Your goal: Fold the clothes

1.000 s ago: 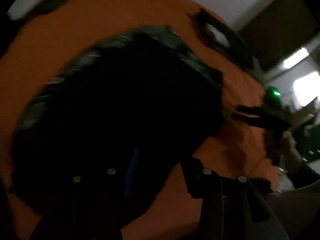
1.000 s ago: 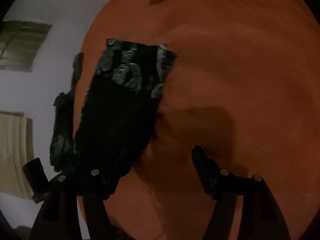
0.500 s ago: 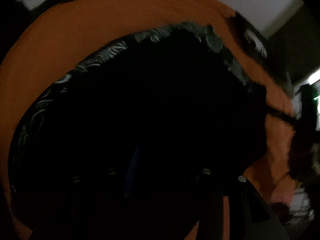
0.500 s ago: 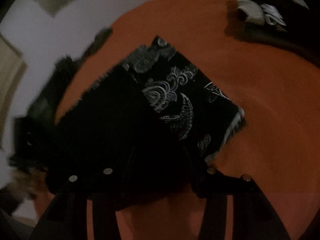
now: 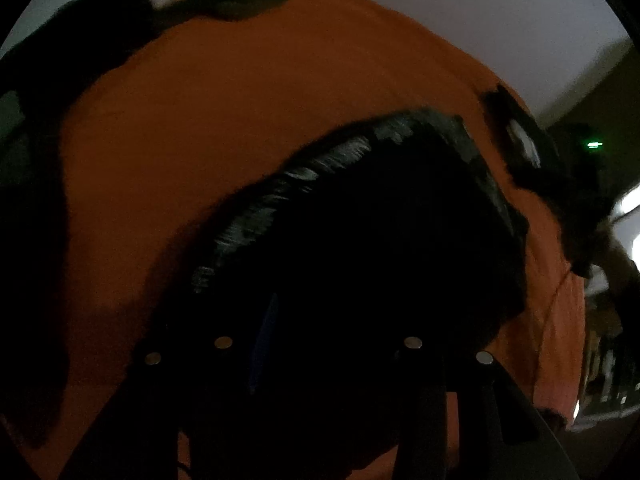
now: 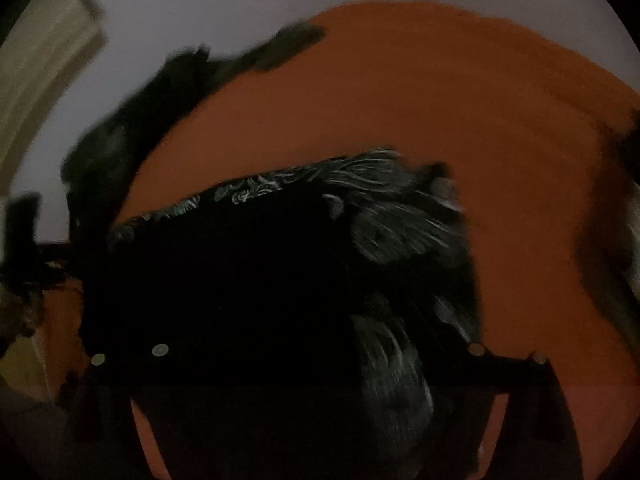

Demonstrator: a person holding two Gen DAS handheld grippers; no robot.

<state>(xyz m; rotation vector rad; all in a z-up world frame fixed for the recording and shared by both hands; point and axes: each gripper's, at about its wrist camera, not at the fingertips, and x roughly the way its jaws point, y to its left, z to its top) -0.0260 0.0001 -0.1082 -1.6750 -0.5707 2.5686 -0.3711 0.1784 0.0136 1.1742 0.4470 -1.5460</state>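
Orange cloth (image 5: 320, 92) covers the whole round surface, with a pale wall (image 6: 248, 8) behind and a beige panel (image 6: 44, 60) at the left. A black garment (image 6: 248, 272) with silvery swirl print lies on the orange, pretty blurry. The right gripper (image 6: 316, 354) is opening, garment between the jaws. The left gripper (image 5: 318, 344) sits over dark fabric; can't tell its grip.
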